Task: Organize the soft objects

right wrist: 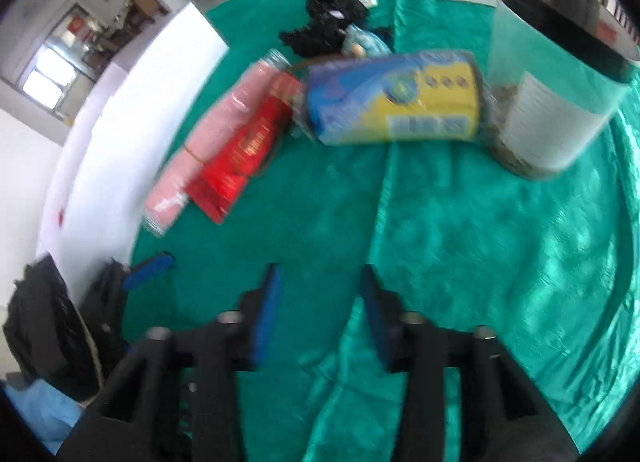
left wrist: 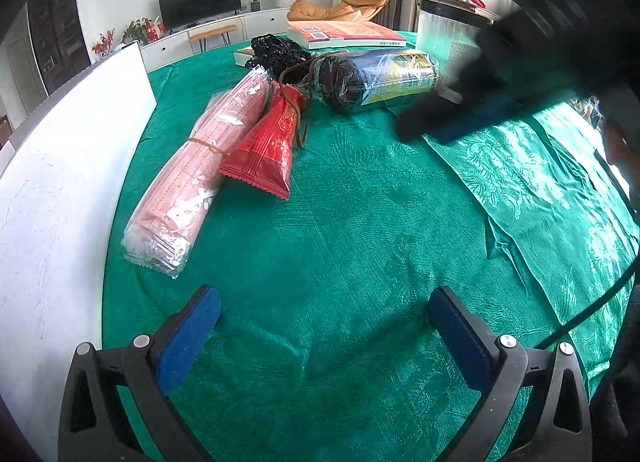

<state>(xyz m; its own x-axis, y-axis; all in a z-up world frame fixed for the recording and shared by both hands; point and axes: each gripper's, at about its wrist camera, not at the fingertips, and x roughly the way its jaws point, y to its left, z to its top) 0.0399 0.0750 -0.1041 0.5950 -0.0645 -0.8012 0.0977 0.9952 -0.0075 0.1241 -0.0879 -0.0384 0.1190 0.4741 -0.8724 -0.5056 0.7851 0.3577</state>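
Note:
A pink pack (left wrist: 192, 185) bound with a rubber band lies on the green tablecloth (left wrist: 340, 242) at the left, with a red packet (left wrist: 268, 145) against it. A blue-and-yellow wrapped roll (left wrist: 376, 77) lies behind them, next to a black mesh bundle (left wrist: 278, 51). My left gripper (left wrist: 324, 318) is open and empty, low over bare cloth in front of them. My right gripper (right wrist: 320, 294) is open and empty; it shows as a dark blur (left wrist: 460, 117) just right of the roll. The right wrist view is blurred and shows the roll (right wrist: 394, 99), red packet (right wrist: 244, 145) and pink pack (right wrist: 208, 133).
A white board (left wrist: 68, 189) stands along the table's left edge. A clear jar with a black lid (right wrist: 560, 73) stands right of the roll. An orange book (left wrist: 344, 33) lies at the back. A second green cloth (left wrist: 540, 181) overlaps the right side.

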